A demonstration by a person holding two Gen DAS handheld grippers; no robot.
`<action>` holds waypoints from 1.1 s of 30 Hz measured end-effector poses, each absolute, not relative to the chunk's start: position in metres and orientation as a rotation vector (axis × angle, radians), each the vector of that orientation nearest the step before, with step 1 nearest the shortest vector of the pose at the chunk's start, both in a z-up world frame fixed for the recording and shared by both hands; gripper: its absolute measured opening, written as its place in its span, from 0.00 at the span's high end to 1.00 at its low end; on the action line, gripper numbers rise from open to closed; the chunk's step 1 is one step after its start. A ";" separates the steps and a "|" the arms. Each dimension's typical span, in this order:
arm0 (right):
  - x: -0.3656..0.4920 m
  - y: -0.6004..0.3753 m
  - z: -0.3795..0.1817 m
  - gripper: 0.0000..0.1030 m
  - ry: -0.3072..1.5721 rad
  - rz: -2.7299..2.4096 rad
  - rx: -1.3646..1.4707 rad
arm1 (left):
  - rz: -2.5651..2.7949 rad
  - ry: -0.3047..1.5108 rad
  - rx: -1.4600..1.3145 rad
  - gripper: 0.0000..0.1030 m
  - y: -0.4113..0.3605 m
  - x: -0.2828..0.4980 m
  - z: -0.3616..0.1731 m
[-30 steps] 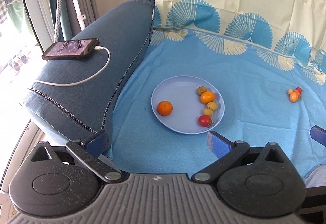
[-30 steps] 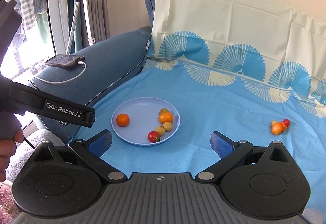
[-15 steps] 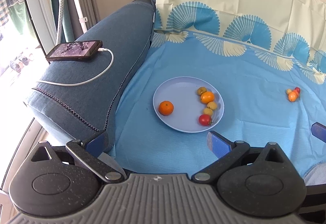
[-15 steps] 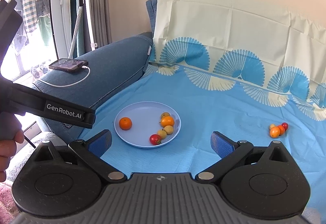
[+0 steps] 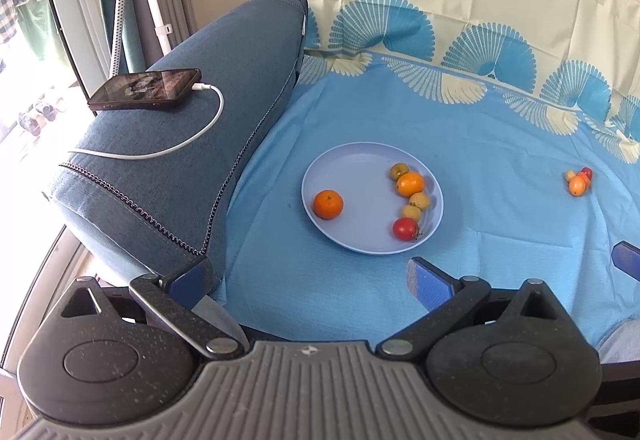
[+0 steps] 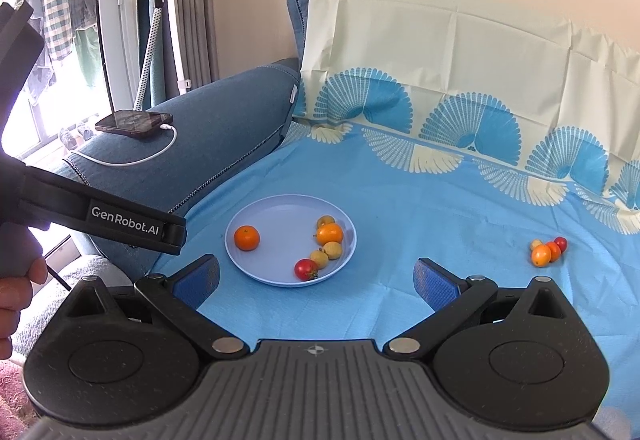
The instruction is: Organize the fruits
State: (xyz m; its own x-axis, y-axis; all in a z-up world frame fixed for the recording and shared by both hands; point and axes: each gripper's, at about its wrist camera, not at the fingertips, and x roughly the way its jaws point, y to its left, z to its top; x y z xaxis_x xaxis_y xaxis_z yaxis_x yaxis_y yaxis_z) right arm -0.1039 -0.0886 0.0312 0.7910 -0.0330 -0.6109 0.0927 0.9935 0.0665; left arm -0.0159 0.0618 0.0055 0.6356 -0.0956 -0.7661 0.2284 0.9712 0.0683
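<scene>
On the sofa's front left: plate (image 6: pixel 256 272) with six fruits | right edge: loose fruits (image 6: pixel 547 250) | left claw (image 5: pixel 310 278) spread, empty | right claw (image 6: pixel 316 282) spread, empty

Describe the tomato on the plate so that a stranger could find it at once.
On the blue sheet lies a round plate with six fruits. The tomato sits at its near rim, last in the curved row; it alone is red, the others orange or yellow.
</scene>
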 end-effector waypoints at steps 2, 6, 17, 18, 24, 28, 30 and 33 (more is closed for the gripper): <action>-0.103 -0.090 0.030 0.01 0.660 -0.067 0.099 | -0.184 0.869 0.169 0.00 0.061 -0.014 0.004; -0.101 -0.091 0.027 0.01 0.668 -0.067 0.110 | -0.181 0.884 0.177 0.00 0.059 -0.012 0.000; -0.097 -0.117 0.011 0.01 0.682 -0.138 0.155 | -0.187 0.934 0.216 0.00 0.041 0.001 -0.013; -0.096 -0.124 0.009 0.01 0.682 -0.158 0.162 | -0.189 0.939 0.221 0.00 0.037 0.002 -0.015; -0.096 -0.177 -0.008 0.01 0.685 -0.308 0.224 | -0.208 0.969 0.257 0.00 0.006 0.018 -0.022; -0.097 -0.224 -0.024 0.01 0.685 -0.429 0.272 | -0.225 0.975 0.293 0.00 -0.023 0.029 -0.026; -0.097 -0.253 -0.033 0.01 0.677 -0.494 0.295 | -0.238 0.981 0.317 0.00 -0.041 0.035 -0.029; -0.095 -0.294 -0.047 0.01 0.667 -0.587 0.308 | -0.271 1.006 0.336 0.00 -0.075 0.047 -0.037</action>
State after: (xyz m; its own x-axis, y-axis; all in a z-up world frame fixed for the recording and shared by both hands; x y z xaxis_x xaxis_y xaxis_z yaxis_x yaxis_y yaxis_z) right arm -0.0952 -0.2944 -0.0465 0.6340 -0.4086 -0.6566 0.5993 0.7962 0.0832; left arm 0.0467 -0.0751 -0.0369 0.5094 -0.0673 -0.8579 0.3727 0.9158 0.1495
